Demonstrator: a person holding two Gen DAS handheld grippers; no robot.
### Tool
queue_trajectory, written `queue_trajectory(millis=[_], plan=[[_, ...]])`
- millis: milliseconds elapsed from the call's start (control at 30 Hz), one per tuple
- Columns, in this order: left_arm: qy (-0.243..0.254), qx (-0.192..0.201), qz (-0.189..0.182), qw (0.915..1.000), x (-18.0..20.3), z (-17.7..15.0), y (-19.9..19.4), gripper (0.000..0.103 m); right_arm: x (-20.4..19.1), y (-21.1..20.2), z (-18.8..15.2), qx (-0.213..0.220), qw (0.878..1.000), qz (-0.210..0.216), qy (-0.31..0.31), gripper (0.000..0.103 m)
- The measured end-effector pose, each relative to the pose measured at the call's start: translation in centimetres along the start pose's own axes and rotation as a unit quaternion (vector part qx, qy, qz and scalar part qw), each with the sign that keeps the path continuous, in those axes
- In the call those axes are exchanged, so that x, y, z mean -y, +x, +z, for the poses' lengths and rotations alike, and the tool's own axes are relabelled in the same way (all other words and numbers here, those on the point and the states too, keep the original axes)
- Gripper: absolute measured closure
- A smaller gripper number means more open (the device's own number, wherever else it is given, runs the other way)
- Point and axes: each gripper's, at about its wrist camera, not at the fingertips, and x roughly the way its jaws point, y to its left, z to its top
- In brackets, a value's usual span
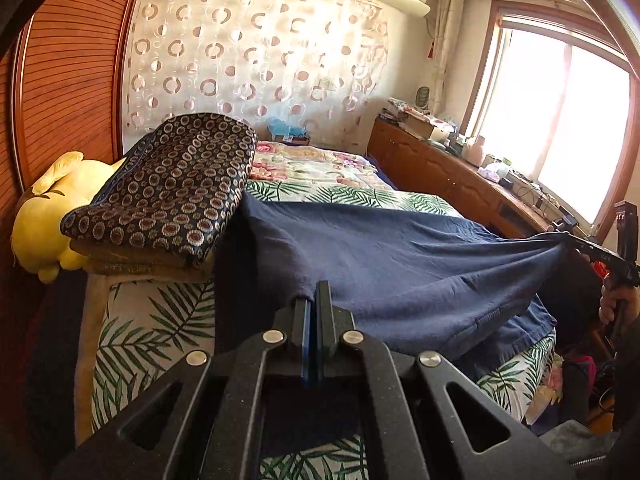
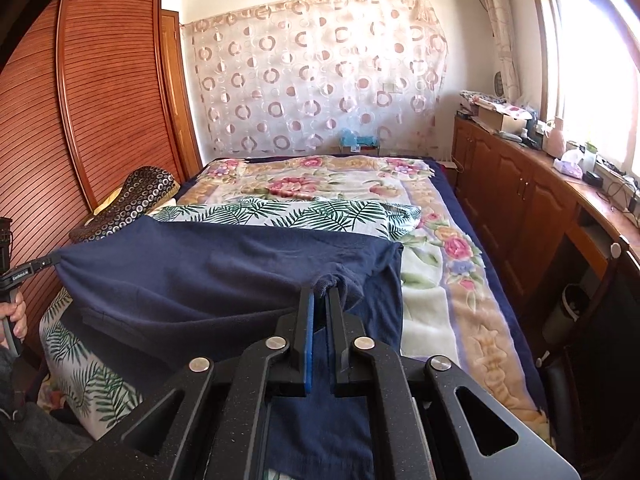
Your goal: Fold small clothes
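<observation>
**Stretching the navy garment for the fold**

Holding the garment taut between both tools, you are at the lift-and-spread step, by the look of it. Your left gripper (image 1: 313, 300) has its jaws pressed together, pinching one corner of the navy garment (image 1: 400, 264). The cloth hangs between the tools above the palm-leaf sheet (image 1: 132, 332) on the bed, its far edge draped on the sheet beside the patterned cushion (image 1: 168, 184). Your right gripper (image 2: 320, 300) pinches the opposite corner, a tuft bunched between its fingers. The long axis runs left to right, from one gripper to the other. The next move likely calls for equal tension while you carry the held edge forward and lower it flat.
</observation>
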Motion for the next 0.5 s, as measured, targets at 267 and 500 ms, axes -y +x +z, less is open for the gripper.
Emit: queue_trajectory(millis=[267,500], plan=[[-0.011,-0.053,0.018,0.9983,-1.4,-2.8,2.8,0.101,1.2,3.6,-2.5,-0.041,0.999,-0.016,0.009,0.102],[-0.020,-0.070,0.023,0.9971,-1.9,-3.9,3.5,0.100,0.6,7.3,-3.6,-0.068,0.998,0.005,0.015,0.101]])
